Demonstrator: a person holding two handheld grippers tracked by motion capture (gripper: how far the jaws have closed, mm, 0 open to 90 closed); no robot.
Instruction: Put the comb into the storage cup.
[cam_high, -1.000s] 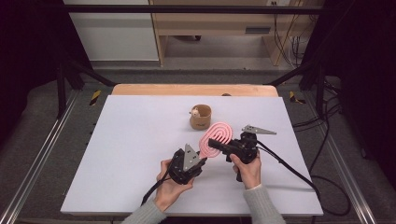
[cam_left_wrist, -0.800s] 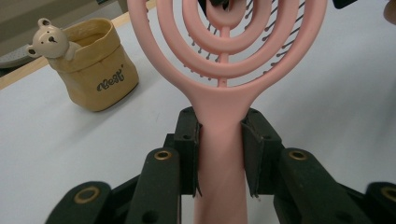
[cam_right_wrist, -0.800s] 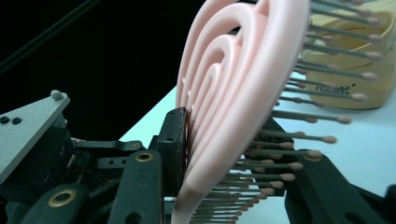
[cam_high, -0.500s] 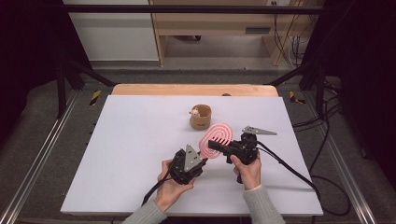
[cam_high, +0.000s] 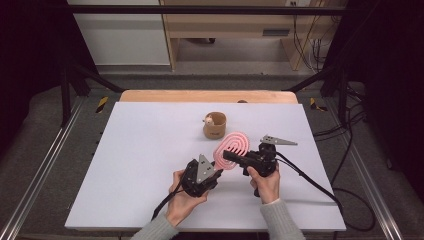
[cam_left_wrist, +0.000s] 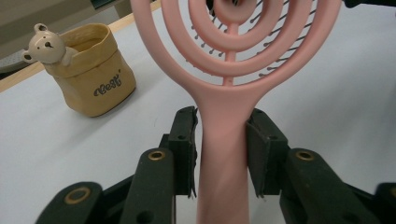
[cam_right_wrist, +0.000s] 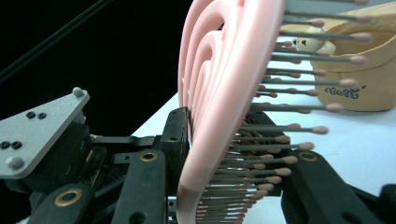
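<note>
The right gripper is clamped on the head of the pink hairbrush, one pad on its back, the other among the bristles. The left gripper has just been opening: its pads flank the brush handle, a slight gap showing at the left one. The brush is held above the white table, near a tan bear pot

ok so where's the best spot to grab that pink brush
By the handle, where the left gripper straddles it: the pink brush narrows there to a smooth, straight neck. Come along the handle from its end, clear of the bristles on the ringed head.
</note>
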